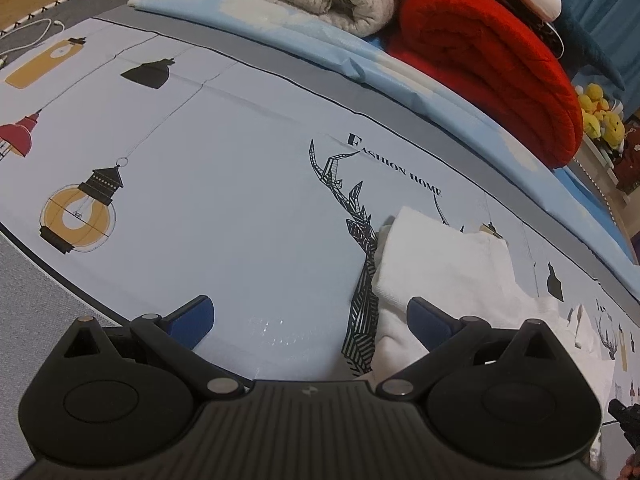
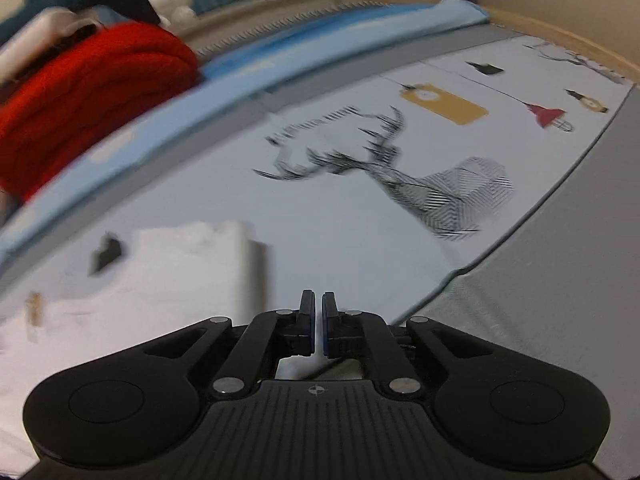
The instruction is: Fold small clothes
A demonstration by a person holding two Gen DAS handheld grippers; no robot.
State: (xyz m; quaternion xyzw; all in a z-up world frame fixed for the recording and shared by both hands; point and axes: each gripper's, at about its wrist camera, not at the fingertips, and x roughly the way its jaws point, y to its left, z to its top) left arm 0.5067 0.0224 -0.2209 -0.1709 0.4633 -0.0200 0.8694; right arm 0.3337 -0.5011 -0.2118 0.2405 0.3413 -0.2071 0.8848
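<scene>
Left gripper spread wide above the printed sheet, gripping nothing, right pad just over the edge of the folded white cloth. Right gripper nearly closed, thin gap showing, nothing clamped. Cloth lying flat beside the deer print, near the red blanket.

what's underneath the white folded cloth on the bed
The white folded cloth lies on the pale printed sheet, covering part of the black geometric deer print. Whether anything else sits beneath it cannot be seen.
</scene>
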